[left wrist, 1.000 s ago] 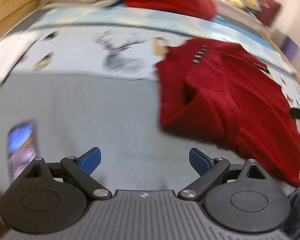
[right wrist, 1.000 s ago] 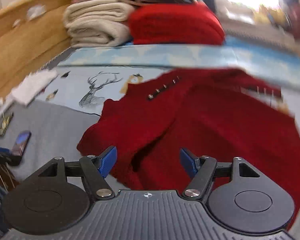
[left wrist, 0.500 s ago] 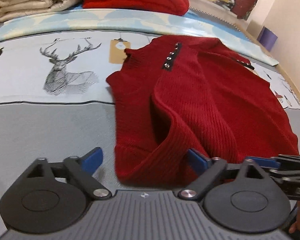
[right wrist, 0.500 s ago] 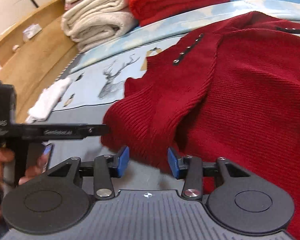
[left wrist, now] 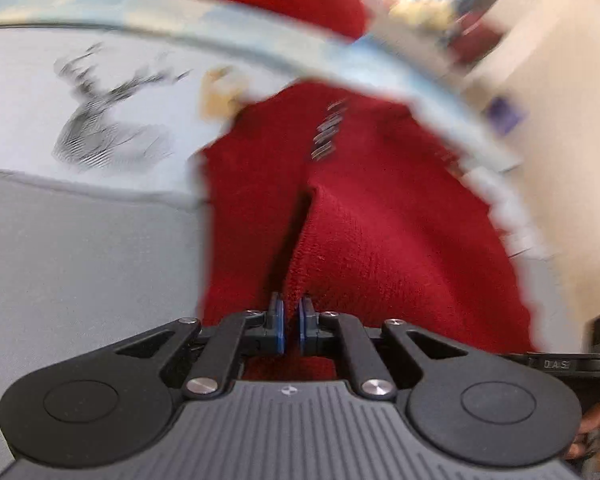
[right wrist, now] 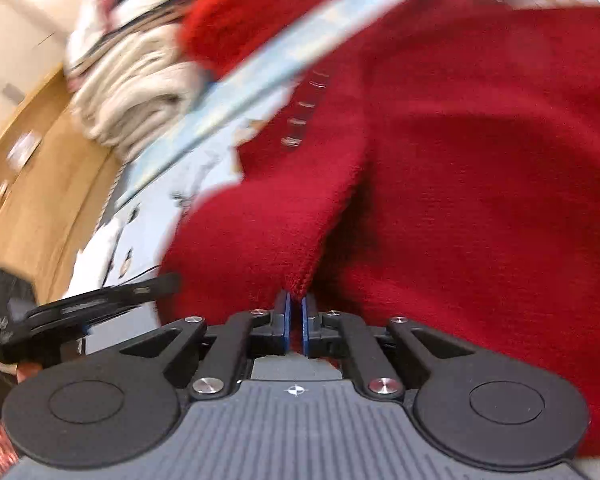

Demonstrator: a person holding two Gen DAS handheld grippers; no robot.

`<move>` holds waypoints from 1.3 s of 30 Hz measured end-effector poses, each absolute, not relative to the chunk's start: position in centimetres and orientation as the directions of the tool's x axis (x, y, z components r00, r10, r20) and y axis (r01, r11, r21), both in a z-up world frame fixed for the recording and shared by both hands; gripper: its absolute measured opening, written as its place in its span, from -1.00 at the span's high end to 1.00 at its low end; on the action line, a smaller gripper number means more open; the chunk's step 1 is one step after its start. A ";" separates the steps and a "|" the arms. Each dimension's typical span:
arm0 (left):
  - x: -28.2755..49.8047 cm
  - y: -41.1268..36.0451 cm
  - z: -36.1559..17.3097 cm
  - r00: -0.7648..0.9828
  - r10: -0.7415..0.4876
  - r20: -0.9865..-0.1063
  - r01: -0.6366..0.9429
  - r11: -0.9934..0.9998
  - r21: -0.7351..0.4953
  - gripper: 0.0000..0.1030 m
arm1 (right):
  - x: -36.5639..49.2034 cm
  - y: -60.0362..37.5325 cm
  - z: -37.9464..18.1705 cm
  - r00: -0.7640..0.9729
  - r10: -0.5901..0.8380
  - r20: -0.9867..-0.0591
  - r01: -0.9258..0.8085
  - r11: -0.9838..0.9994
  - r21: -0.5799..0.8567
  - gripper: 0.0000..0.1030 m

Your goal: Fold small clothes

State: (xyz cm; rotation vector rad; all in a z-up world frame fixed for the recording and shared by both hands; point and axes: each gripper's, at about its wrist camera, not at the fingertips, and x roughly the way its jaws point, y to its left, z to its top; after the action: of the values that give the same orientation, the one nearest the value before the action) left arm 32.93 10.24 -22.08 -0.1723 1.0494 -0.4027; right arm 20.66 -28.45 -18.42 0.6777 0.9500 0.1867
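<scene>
Both grippers, left gripper (left wrist: 291,322) and right gripper (right wrist: 295,322), wide apart earlier, have just closed, pinching the red sweater's (left wrist: 380,240) near edge at lower centre.

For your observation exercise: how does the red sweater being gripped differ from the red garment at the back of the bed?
The sweater lies spread out near the cameras; the red garment sits bundled far back. The sweater's near edge is pinched by the left hand-held gripper and right hand-held gripper; the garment is untouched, beside cream blankets. Both are red.
</scene>
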 end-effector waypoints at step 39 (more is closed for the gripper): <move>29.1 11.4 -23.8 0.374 -0.306 -0.875 0.331 0.926 -0.183 0.66 | 21.5 -25.2 -24.5 0.385 0.579 -0.719 0.248 0.685 0.685 0.74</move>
State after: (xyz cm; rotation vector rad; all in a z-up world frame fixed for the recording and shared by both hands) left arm 29.11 11.39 -23.79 0.0246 1.1152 -0.4080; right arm 21.53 -25.15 -24.48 0.8348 1.1920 0.2451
